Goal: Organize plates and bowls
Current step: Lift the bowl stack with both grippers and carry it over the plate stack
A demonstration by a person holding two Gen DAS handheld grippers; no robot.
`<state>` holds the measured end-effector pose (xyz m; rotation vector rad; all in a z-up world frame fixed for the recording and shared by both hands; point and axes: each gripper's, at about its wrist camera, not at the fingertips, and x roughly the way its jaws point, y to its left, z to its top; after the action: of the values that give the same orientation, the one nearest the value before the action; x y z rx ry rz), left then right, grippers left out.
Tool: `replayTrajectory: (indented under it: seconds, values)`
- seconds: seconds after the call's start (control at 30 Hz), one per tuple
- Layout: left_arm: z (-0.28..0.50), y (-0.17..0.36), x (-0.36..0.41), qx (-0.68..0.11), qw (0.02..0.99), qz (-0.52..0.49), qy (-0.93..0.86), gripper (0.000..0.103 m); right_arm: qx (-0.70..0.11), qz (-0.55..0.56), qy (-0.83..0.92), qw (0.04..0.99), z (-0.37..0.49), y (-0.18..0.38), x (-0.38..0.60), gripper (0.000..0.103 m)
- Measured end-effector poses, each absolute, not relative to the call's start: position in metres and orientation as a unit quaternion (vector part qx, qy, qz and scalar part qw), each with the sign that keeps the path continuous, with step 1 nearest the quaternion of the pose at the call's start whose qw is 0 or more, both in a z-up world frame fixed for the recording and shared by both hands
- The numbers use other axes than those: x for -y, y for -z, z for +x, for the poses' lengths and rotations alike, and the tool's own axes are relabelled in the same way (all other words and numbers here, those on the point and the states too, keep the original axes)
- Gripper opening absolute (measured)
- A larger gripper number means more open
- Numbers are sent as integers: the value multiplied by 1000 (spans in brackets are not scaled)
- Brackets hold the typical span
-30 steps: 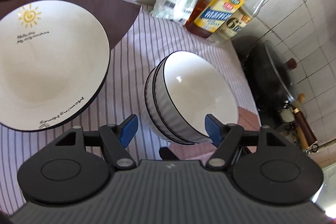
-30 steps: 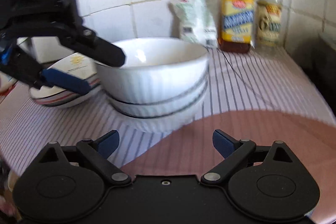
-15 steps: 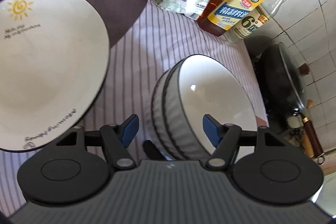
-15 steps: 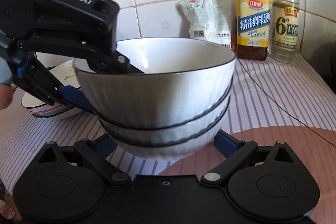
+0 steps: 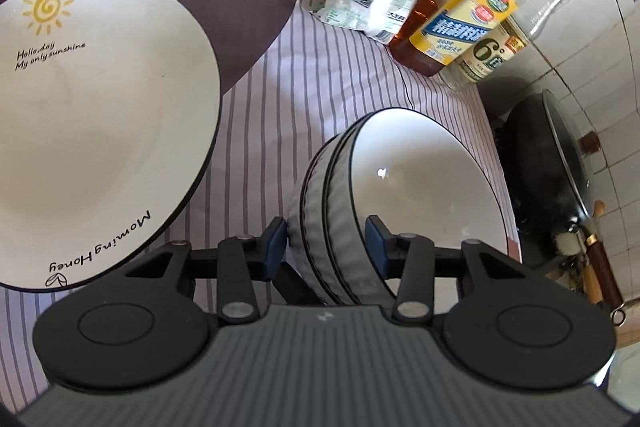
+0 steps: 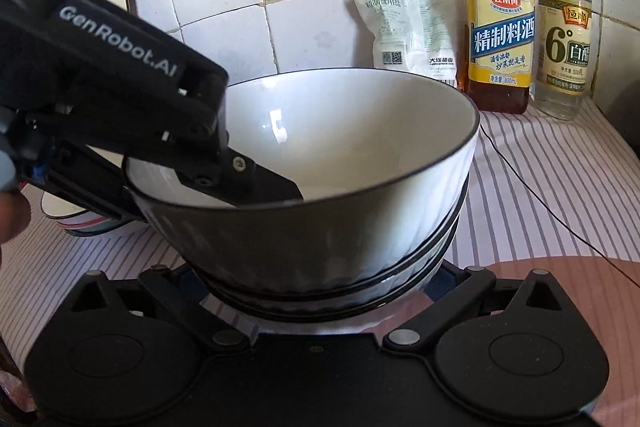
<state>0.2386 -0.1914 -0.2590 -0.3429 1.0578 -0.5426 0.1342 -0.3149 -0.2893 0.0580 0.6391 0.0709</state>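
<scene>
While the stacked bowls (image 5: 400, 203) sit tilted above the striped table (image 5: 280, 99), the left tongs (image 5: 326, 245) are clenched across their near wall, one finger inside. Only the left view shows the sun plate (image 5: 92, 131) beside them; the right view shows the right tongs (image 6: 316, 291) spread wide, cradling the stack's base, bottles (image 6: 500, 27) behind.

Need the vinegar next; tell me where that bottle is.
Right wrist view, far right: the vinegar bottle stands against the tiled wall, just right of the cooking wine bottle.
</scene>
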Motion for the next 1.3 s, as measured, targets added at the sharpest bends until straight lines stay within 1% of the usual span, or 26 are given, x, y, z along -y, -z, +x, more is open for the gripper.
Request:
replayTrajectory:
  seconds: [0.37, 0.5, 0.77, 0.93, 1.1, 1.3]
  values:
    - [234, 253, 191, -501, 811, -123, 276, 41, -304, 16, -43, 952, 122, 287, 310, 102]
    - [229, 243, 185, -497, 812, -125, 278, 40, -296, 11, -43, 954, 118, 280, 306, 102]
    - [211, 190, 151, -451, 834, -145, 285, 39, -242, -23, -58, 968, 110, 232, 281, 102]
    - [212, 165, 118, -439, 841, -151, 279, 39, -226, -40, -87, 970, 118, 207, 258, 102]
    - [218, 153, 84, -440, 848, -155, 250, 39, -221, -49, -128, 966, 133, 194, 232, 102]
    - [223, 156, 56, -438, 861, -146, 214, 39, -233, -34, -160, 959, 153, 199, 205, 102]
